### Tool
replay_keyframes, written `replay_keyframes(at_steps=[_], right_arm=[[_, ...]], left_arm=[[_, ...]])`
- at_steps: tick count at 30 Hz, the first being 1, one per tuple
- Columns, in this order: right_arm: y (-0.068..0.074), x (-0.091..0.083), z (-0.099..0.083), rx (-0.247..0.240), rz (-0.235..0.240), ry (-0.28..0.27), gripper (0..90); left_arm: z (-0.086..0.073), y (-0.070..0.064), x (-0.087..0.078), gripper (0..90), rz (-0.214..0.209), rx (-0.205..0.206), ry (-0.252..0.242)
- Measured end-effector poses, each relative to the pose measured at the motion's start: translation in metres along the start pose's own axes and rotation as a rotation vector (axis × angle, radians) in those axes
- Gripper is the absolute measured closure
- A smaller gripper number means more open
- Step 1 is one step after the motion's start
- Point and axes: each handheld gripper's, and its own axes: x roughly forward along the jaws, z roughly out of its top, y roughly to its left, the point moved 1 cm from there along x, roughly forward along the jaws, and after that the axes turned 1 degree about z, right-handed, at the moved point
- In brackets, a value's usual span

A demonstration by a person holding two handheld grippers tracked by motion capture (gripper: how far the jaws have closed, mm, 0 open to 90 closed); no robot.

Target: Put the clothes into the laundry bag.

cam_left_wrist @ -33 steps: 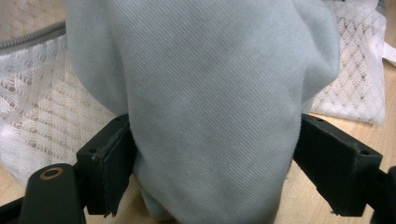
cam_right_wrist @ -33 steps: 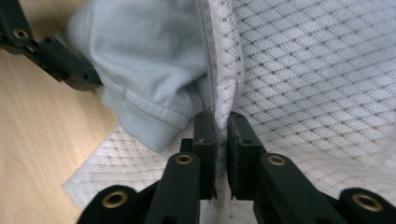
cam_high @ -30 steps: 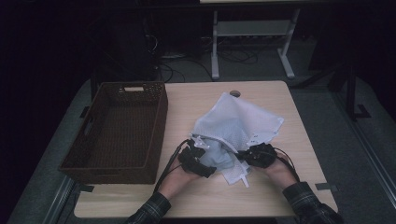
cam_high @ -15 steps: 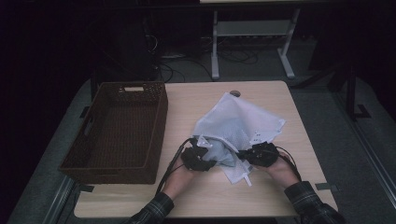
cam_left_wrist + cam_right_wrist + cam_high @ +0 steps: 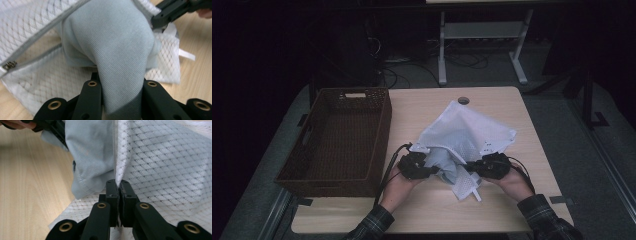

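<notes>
Since a second ago my left gripper has edged right, deeper into the bundle. It now clamps a fold of the pale blue-grey cotton garment, while my right gripper pinches the zipper edge of the white mesh laundry bag, which lies on the near middle of the light wooden bench, beside the brown woven basket. I judge the step to be working garment and bag apart at the open zipper; next I should pull steadily, keeping the mesh pinned.

Grey cloth in unzipped mesh bag
</notes>
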Motion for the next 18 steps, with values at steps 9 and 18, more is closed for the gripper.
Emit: replay_keyframes(at_steps=[9,18], right_arm=[[0.004,-0.003,0.005,-0.015,0.04,-0.023,87.0],[0.01,-0.009,0.012,-0.024,0.08,-0.057,87.4]], left_arm=[[0.01,-0.005,-0.011,78.2,0.015,0.012,-0.054],[0.021,-0.009,-0.007,78.3,0.049,0.03,-0.058]])
